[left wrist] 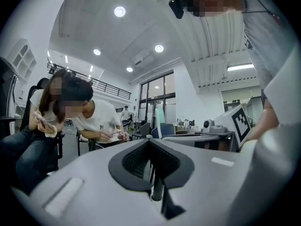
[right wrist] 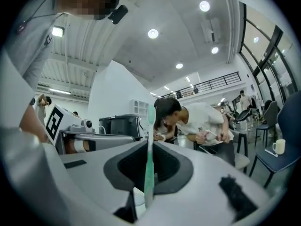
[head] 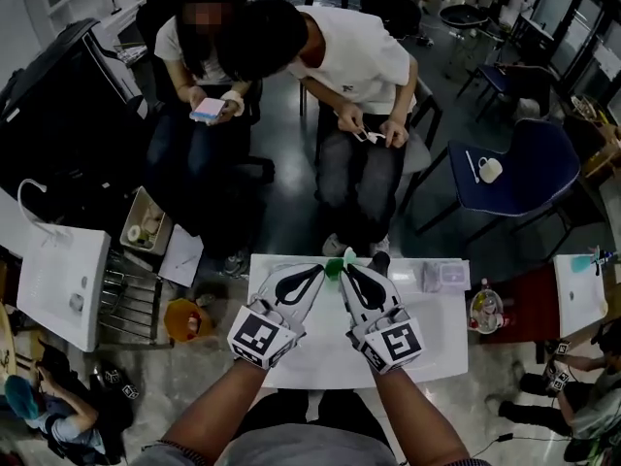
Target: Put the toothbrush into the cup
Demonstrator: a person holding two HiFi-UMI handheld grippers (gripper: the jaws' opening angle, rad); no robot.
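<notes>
A green toothbrush (right wrist: 150,126) stands upright between the jaws of my right gripper (right wrist: 149,149), bristle head on top, and the pads are closed on its handle. From the head view it shows as a green patch (head: 333,268) between the two gripper tips, over the far edge of the white table (head: 437,333). My left gripper (head: 312,275) hangs beside the right gripper (head: 355,275). Its jaws meet at the tip with nothing between them (left wrist: 150,145). A clear container (head: 441,277) lies on the table at the right; I cannot tell if it is the cup.
Two seated people (head: 359,95) face the table's far side, close to it. A white mug (head: 490,170) sits on a blue chair (head: 524,178) at the back right. A wire rack (head: 131,299) and an orange object (head: 187,320) are to the table's left.
</notes>
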